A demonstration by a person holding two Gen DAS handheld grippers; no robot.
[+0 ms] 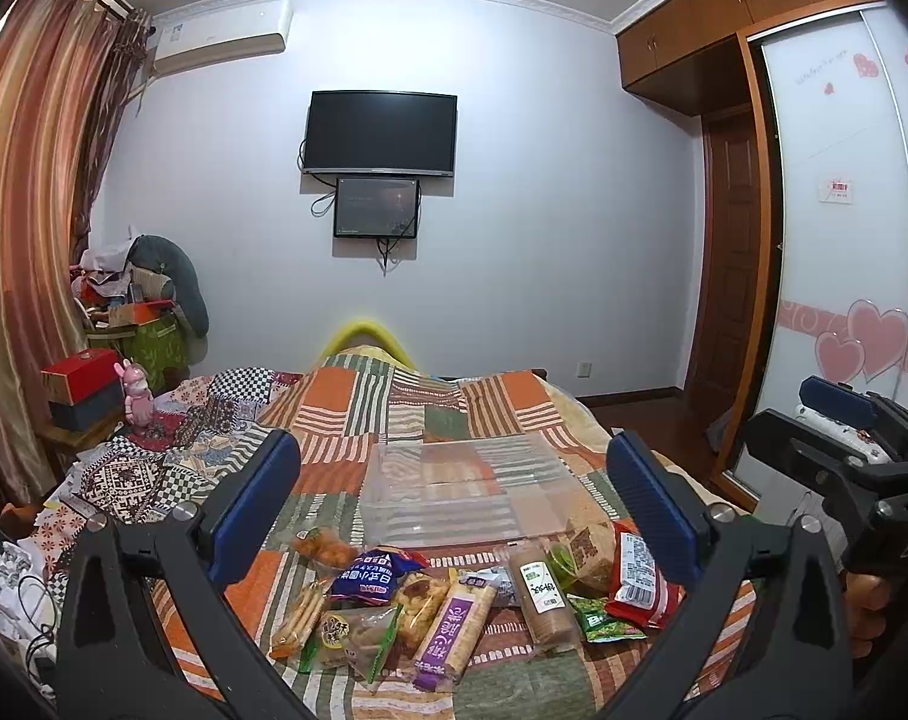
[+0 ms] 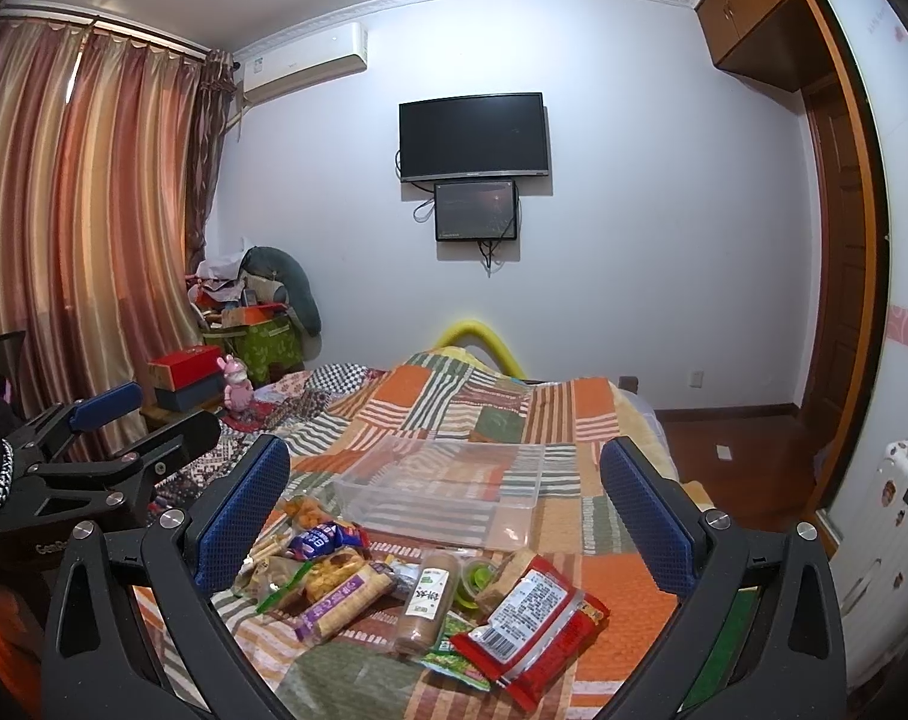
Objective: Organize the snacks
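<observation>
Right now I have my left gripper (image 1: 454,504) spread wide with nothing between its blue ribbed pads (image 1: 255,504), and my right gripper (image 2: 447,516) gapes just as wide, equally unloaded. Below and between both pairs of fingers lies the heap of wrapped snacks (image 1: 454,606) on the orange-and-green patchwork quilt (image 1: 357,408), the red plastic packet (image 2: 532,618) nearest my right fingers. Just beyond the heap, past the fingertips, rests the clear shallow plastic tray (image 1: 472,492).
</observation>
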